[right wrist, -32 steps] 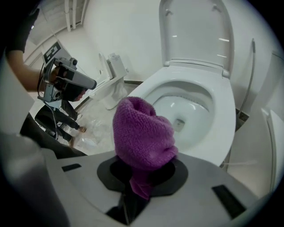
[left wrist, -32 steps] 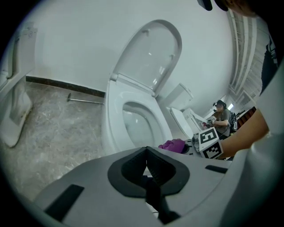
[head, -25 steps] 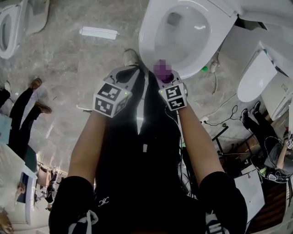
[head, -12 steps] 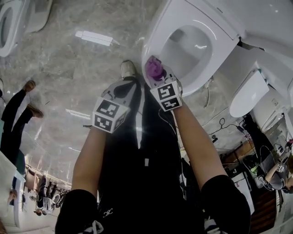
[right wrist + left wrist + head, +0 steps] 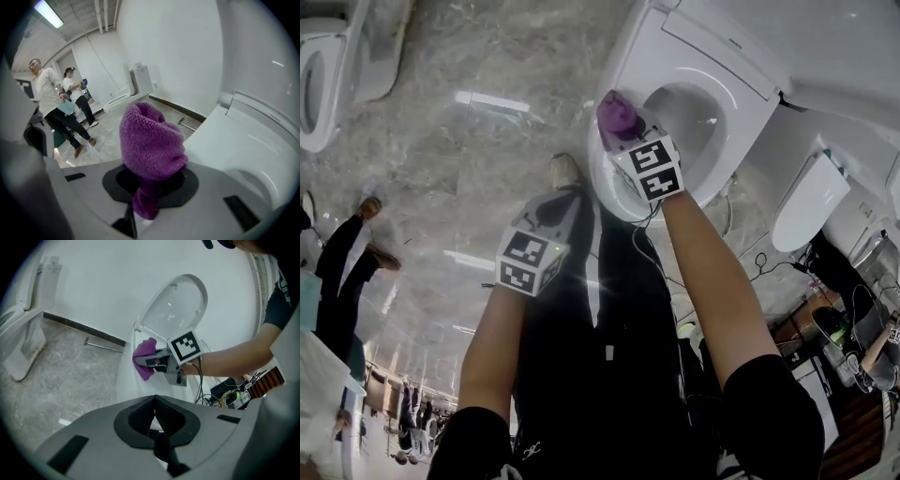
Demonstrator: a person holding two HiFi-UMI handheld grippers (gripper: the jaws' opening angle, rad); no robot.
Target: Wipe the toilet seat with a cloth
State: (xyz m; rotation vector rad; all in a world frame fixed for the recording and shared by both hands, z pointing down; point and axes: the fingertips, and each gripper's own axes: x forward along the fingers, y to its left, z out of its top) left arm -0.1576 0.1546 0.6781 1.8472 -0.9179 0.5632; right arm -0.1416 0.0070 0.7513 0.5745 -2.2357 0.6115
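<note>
The white toilet (image 5: 748,98) stands at the upper right of the head view, its lid (image 5: 180,305) raised against the wall. My right gripper (image 5: 626,131) is shut on a bunched purple knitted cloth (image 5: 617,112), which rests over the left side of the seat rim. In the right gripper view the cloth (image 5: 150,140) bulges out of the shut right gripper (image 5: 143,197), and the seat (image 5: 225,136) curves away to the right. My left gripper (image 5: 558,202) hangs lower left over the floor, clear of the toilet. Its jaws (image 5: 154,420) are shut with nothing between them. It looks across at the right gripper (image 5: 157,363) and cloth (image 5: 144,357).
Another toilet (image 5: 319,84) stands at the far left. A loose white seat (image 5: 806,202) and cables (image 5: 750,267) lie right of the toilet. People (image 5: 51,103) stand on the marble floor behind. A thin rod (image 5: 101,347) lies by the wall.
My right gripper has carried the cloth from the front of the seat rim round to its left side. The left gripper has drifted a little lower in the head view.
</note>
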